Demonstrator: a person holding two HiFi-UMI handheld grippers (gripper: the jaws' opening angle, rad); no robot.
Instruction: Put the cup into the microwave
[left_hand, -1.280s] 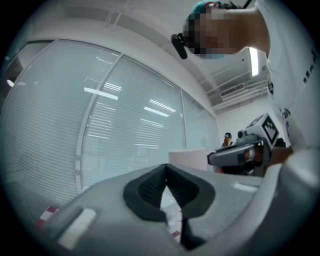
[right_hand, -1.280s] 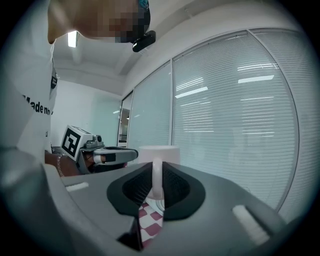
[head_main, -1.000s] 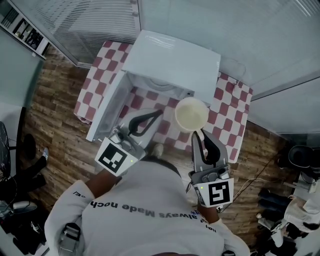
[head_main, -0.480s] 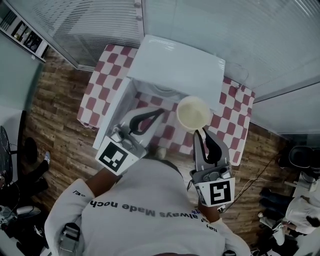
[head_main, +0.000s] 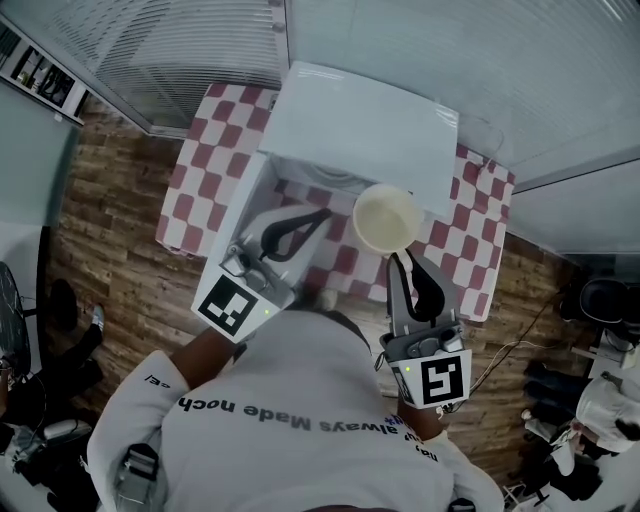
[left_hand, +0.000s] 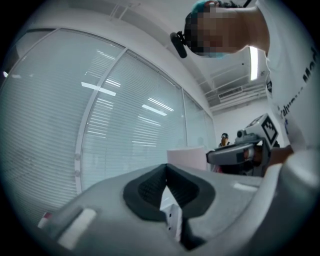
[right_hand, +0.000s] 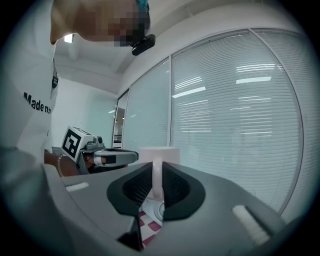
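Blind-covered glass walls (head_main: 200, 50) and a wooden floor (head_main: 110, 230) surround a table with a red-and-white checked cloth (head_main: 200, 170). Nearest, the right gripper (head_main: 400, 258) pinches the handle (right_hand: 156, 180) of the upright cream cup (head_main: 386, 219), held at the white microwave's (head_main: 360, 125) open front. The left gripper's (head_main: 325, 213) jaws meet on nothing, near the swung-out door (head_main: 235, 225).

White sweatshirt (head_main: 280, 360), black lettering (head_main: 300, 418); grey left gripper (head_main: 325, 213) and right gripper (head_main: 400, 258), black fingers (head_main: 295, 220), marker cubes (head_main: 232, 305); perhaps a bracelet (right_hand: 59, 164).
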